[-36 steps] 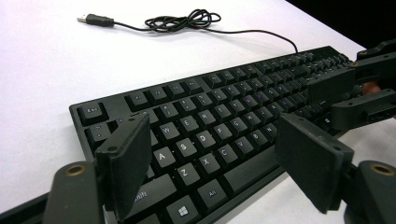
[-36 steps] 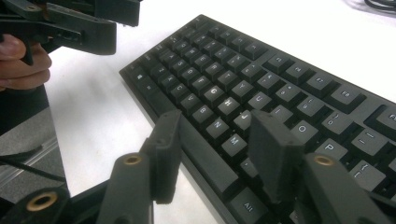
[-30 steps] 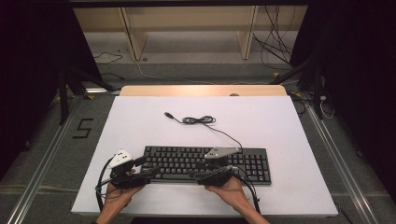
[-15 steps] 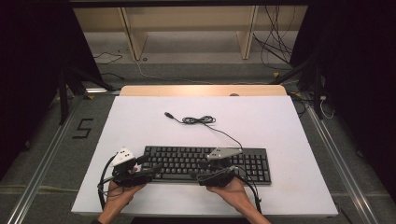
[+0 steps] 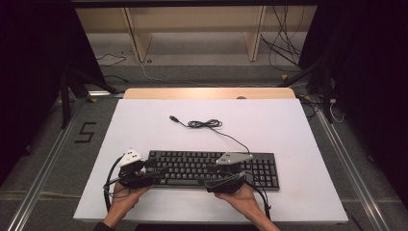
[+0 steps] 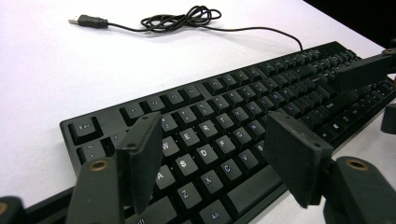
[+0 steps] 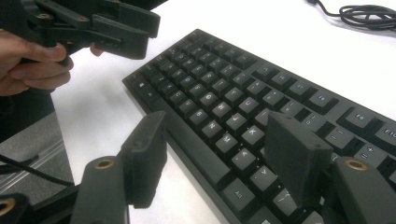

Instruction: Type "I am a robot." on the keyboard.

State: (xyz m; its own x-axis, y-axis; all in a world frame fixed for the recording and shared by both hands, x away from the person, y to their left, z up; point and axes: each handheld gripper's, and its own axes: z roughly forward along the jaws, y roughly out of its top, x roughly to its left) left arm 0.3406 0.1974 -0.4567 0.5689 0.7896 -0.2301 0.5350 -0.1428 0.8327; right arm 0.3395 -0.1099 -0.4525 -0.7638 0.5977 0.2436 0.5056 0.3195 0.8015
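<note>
Left gripper [image 5: 153, 174] nearer, white table [image 5: 288, 125].

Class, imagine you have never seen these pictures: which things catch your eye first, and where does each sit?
A black keyboard lies near the front edge of the white table. The left gripper hovers at its left end and the right gripper over its middle, both with jaws apart and nothing held. Behind it, the keyboard's cable lies bundled, its USB plug loose.

The keyboard [image 5: 214, 168] is black with pale lettering on its keys, and its coiled cable [image 5: 206, 124] is black too. It lies on a plain white bench [image 5: 288, 130]. Both hand-held grippers, left [image 5: 156, 174] and right [image 5: 208, 177], are black, each with a light grey plate on top.
</note>
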